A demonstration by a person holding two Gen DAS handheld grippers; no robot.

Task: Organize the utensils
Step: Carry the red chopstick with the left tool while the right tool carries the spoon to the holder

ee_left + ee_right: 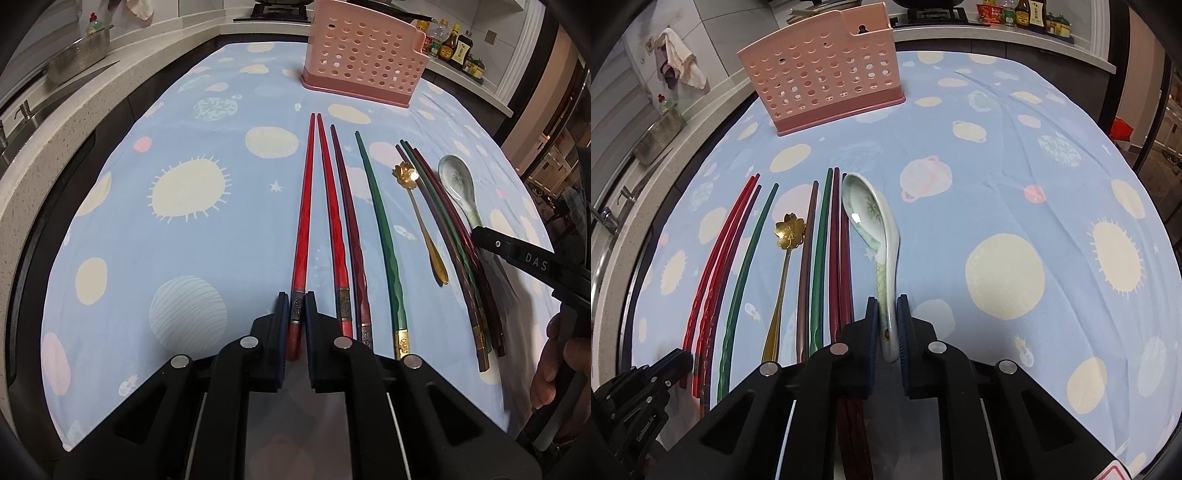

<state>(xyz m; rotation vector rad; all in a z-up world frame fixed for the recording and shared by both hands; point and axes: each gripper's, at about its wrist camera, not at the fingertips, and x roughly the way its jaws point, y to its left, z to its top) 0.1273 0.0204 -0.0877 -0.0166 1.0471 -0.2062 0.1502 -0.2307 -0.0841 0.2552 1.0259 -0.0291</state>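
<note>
Red lacquered chopstick (301, 236), leftmost of the row on the blue planet-print tablecloth (177, 236), sat clenched at its metal-banded end in my left gripper (295, 314). My right gripper (888, 317) grasped the handle of the white ceramic soup spoon (871, 218). The pink perforated plastic utensil holder (820, 81) stood at eleven o'clock of that spoon.

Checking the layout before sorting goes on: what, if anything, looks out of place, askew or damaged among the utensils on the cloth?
Nothing looks spilled or broken. The chopsticks lie unpaired: two green ones are apart, with the gold spoon between them. The rack stands upright. The left gripper grips a red chopstick; the right gripper grips the ceramic spoon.
</note>
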